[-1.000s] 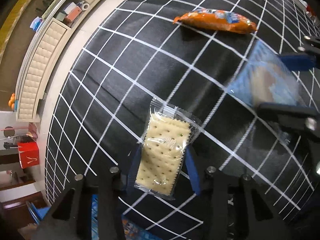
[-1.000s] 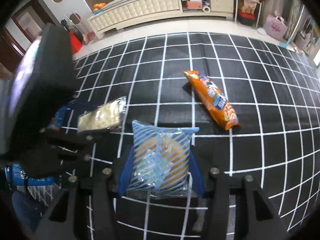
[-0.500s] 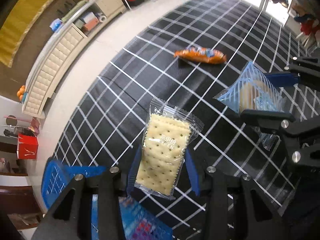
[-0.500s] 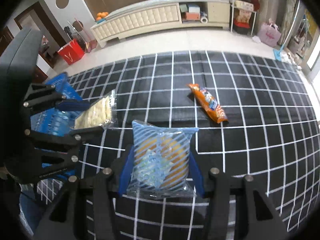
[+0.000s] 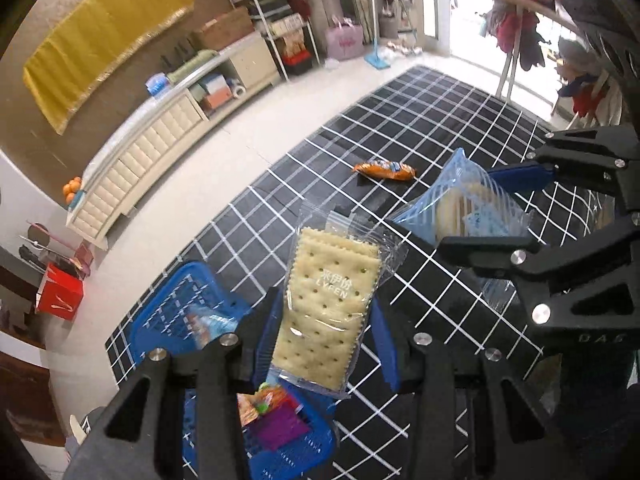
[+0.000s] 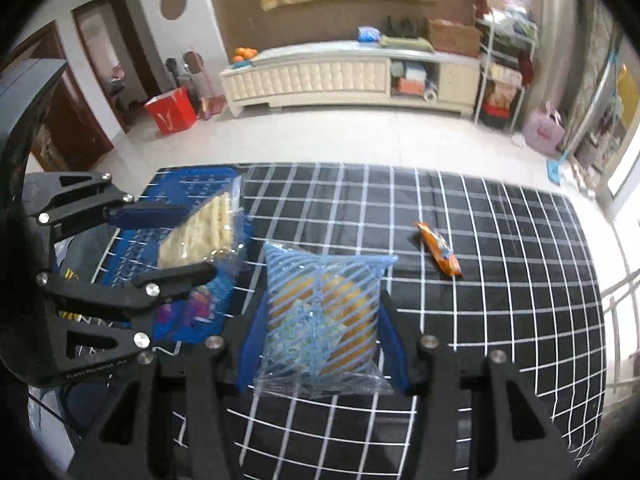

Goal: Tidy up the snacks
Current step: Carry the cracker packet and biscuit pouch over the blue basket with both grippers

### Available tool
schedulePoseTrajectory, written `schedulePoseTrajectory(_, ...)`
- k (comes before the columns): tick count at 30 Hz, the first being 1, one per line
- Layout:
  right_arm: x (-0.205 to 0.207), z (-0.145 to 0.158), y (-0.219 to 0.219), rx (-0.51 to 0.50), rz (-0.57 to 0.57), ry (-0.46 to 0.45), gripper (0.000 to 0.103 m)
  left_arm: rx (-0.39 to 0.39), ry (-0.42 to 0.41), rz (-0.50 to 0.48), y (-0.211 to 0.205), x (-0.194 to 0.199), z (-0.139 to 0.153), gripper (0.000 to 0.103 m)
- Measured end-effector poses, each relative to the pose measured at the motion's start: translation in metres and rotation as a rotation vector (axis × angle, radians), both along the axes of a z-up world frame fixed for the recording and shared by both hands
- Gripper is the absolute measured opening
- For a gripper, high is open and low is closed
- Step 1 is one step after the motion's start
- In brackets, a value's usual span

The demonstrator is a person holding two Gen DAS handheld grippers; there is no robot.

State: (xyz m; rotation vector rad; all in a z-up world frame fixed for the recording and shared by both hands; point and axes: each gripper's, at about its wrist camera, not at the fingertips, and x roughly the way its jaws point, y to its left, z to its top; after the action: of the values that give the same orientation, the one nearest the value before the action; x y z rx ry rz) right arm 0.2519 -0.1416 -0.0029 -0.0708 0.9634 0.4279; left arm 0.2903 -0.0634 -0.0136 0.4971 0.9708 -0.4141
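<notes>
Black grid mat [image 6: 500, 300] mostly bare: only an orange snack pack [image 6: 439, 254] lies on it, well apart from both grippers, w/ open mat all round. Blue basket [image 5: 176, 300] sits at the mat's left edge, partly filled w/ snack packs, directly under the left gripper [image 5: 326, 320] and its cracker pack [image 5: 332, 300]. Right gripper [image 6: 320, 344] w/ blue striped bag [image 6: 320, 312] hangs just beside the left; tight gap btwn the two. Long low cabinet [image 6: 320, 80] and shelf rack [image 6: 504, 64] stand beyond bare floor, well clear.
</notes>
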Motion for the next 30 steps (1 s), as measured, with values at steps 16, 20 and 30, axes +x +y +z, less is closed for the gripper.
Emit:
schedulePoseTrajectory(16, 0.002, -0.013, 0.116, 0.004, 0.133, 0.019, 0.057, -0.12, -0.061, 0.205, 0.148, -0.042, 0.019, 0.042)
schedulePoseTrajectory(20, 0.005, -0.023, 0.142, -0.057, 0.151, -0.001, 0.057, -0.156, -0.021, 0.273, 0.177, -0.031, -0.001, 0.042)
schedulePoseTrajectory(30, 0.032, -0.057, 0.169, -0.099, 0.156, 0.05, 0.057, -0.228, 0.09, 0.388, 0.208, 0.012, -0.051, 0.042)
